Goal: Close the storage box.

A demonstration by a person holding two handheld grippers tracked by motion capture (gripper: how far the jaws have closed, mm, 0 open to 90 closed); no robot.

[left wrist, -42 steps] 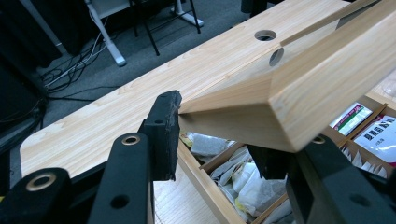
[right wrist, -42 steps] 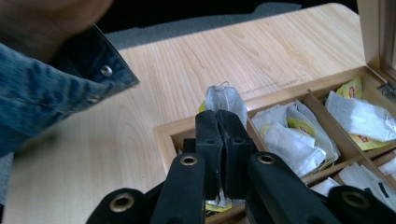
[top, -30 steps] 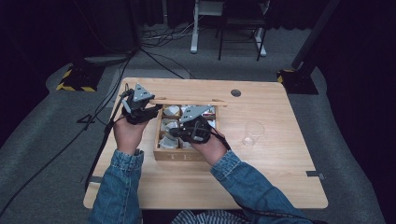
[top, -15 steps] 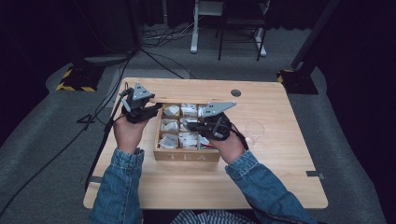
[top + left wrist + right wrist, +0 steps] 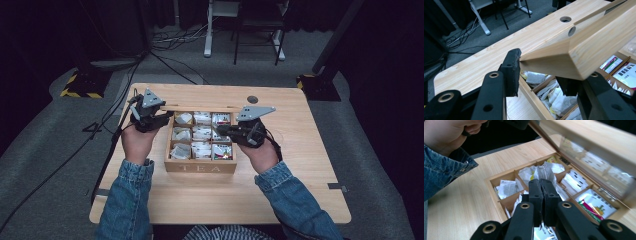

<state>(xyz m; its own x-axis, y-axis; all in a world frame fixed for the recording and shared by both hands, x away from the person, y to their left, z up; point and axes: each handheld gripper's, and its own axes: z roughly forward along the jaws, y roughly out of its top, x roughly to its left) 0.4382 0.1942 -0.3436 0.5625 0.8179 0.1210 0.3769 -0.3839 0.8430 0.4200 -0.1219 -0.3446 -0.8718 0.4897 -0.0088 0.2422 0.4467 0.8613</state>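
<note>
A wooden tea box (image 5: 200, 167) marked TEA stands at the middle of the table, its compartments full of tea bags (image 5: 201, 133). In the left gripper view, my left gripper (image 5: 540, 72) is shut on a corner of the raised wooden lid (image 5: 594, 42). That gripper (image 5: 150, 117) sits at the box's back left corner in the high view. My right gripper (image 5: 234, 132) hovers over the box's right side. Its jaws are shut on a white tea bag (image 5: 545, 172), which sticks out past the tips of the right gripper (image 5: 543, 182) above the open box (image 5: 491, 181).
The light wooden table (image 5: 300, 190) has a round cable hole (image 5: 252, 99) near its back edge. Bare tabletop lies in front of the box and to its right. Desk legs and cables stand on the grey floor beyond the table.
My right gripper has moved from over the box's middle to its right side and risen slightly, still shut on the tea bag. The left gripper and the lid have stayed put.
</note>
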